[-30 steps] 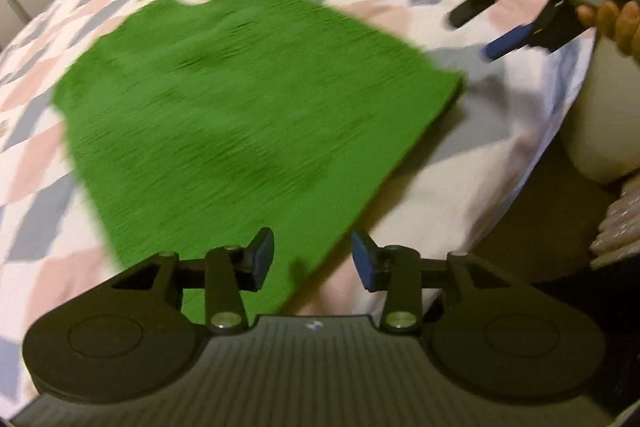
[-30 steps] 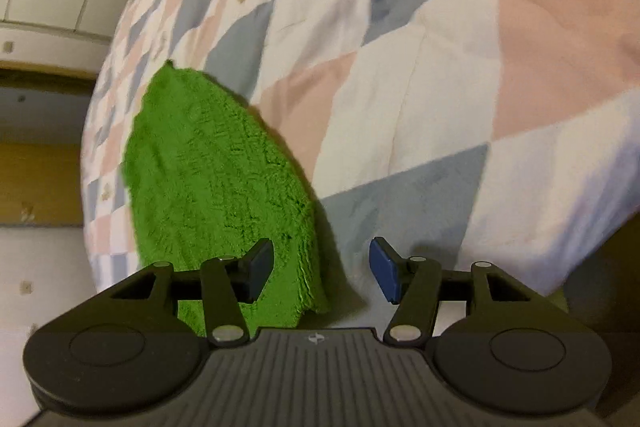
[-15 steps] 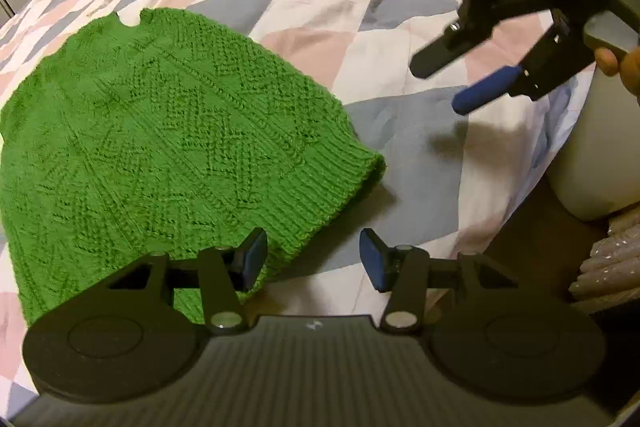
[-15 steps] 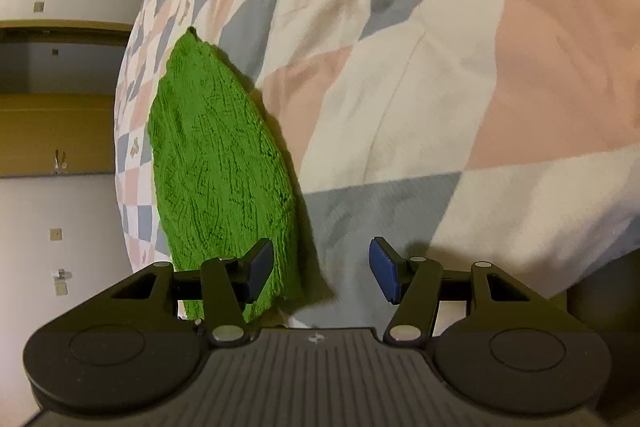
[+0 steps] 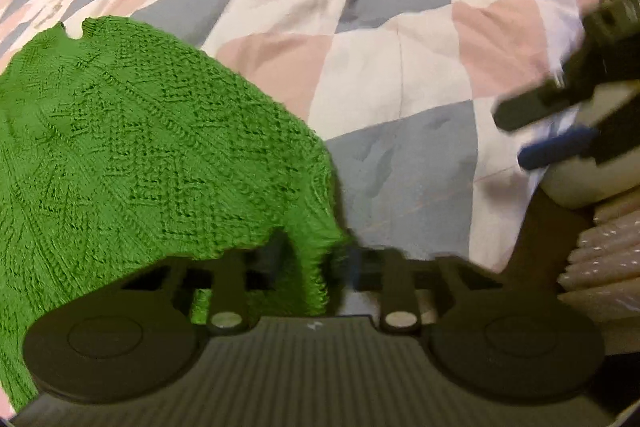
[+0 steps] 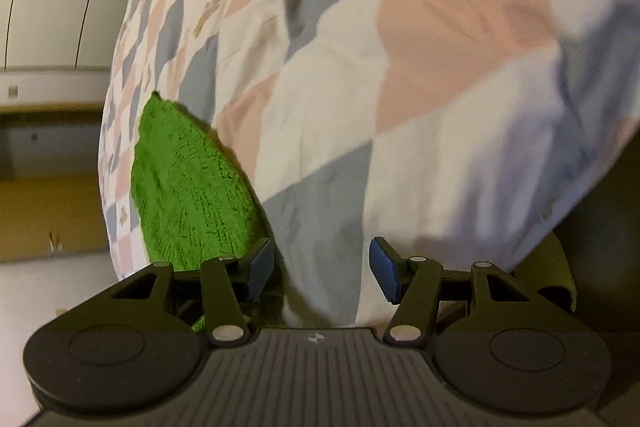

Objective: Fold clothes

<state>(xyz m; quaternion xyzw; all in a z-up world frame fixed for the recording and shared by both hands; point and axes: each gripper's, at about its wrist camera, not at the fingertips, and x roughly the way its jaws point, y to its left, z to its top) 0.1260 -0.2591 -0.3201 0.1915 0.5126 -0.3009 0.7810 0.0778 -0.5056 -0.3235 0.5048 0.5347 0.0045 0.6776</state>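
1. Left wrist view: the green knitted sweater (image 5: 132,147) lies spread on the bed, covering the left half of the picture. Under it is a quilt (image 5: 400,67) in pink, grey and white diamonds.
2. Down at the near edge, a corner of the sweater's ribbed hem dips right into the left gripper (image 5: 318,259), and green knit fills the gap between its fingers. The picture is smeared just there, so I cannot tell whether the fingers are pinching the fabric or only standing either side of it.
3. Over on the right of the same view is the right gripper (image 5: 514,137), blurred, above the quilt's edge and well apart from the sweater. Its fingers are spread, one black and one with a blue pad, and there is nothing between them.
4. Right wrist view: the sweater (image 6: 188,195) shows as a green wedge at the left, lying flat on the quilt (image 6: 440,67). Its near corner sits just behind the left-hand finger.
5. The right gripper (image 6: 322,271) is wide apart here, with both blue pads (image 6: 262,267) clear to see. Between them is only a grey diamond of the quilt, where it rolls over the bed's edge. It holds nothing.
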